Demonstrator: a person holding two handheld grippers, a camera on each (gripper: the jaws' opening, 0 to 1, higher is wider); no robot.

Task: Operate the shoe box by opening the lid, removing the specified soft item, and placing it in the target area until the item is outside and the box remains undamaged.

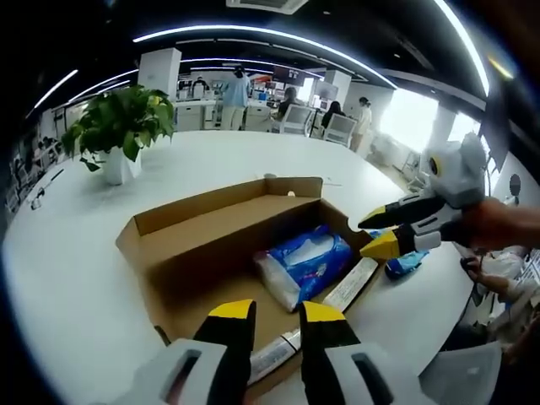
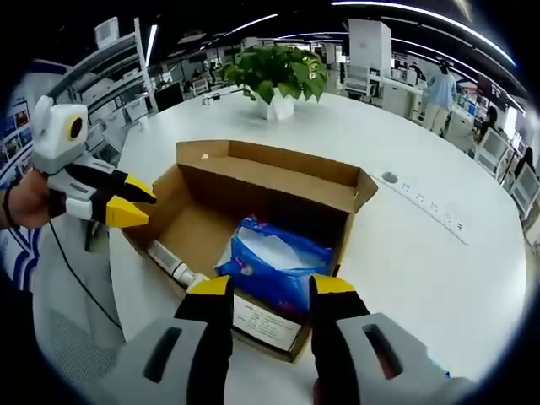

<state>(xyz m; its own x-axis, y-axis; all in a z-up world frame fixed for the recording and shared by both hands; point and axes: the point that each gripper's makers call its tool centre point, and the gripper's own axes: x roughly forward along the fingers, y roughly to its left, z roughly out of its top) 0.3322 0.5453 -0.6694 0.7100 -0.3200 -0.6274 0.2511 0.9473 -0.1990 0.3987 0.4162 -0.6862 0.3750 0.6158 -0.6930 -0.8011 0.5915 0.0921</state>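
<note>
Left gripper [image 1: 276, 314] rises from the bottom of the left gripper view, its yellow-tipped jaws parted with a clear gap and nothing between them, poised over the near wall of the box. Right gripper [image 2: 271, 291] in its own view also has its jaws apart and unloaded, tips just above the blue package; seen from the left gripper view, the right gripper [image 1: 380, 234] comes in from the right, held by a hand, tips at the box's edge. White table [image 1: 76, 270], broad and rounded, carries everything. Cardboard shoe box [image 1: 211, 228] sits on it open, flaps standing up. Inside lies the soft blue-and-white package [image 1: 304, 263], toward one end. Right gripper view adds a white label [image 2: 261, 325] on the box's near outer wall and a row of inset sockets [image 2: 430, 207] in the tabletop, plus the left gripper [image 2: 126, 205] at the box's left wall. Left gripper view alone gives a small blue object [image 1: 405, 265] on the table just beyond the box. Potted plant [image 1: 118, 126] stands well apart behind the box.
</note>
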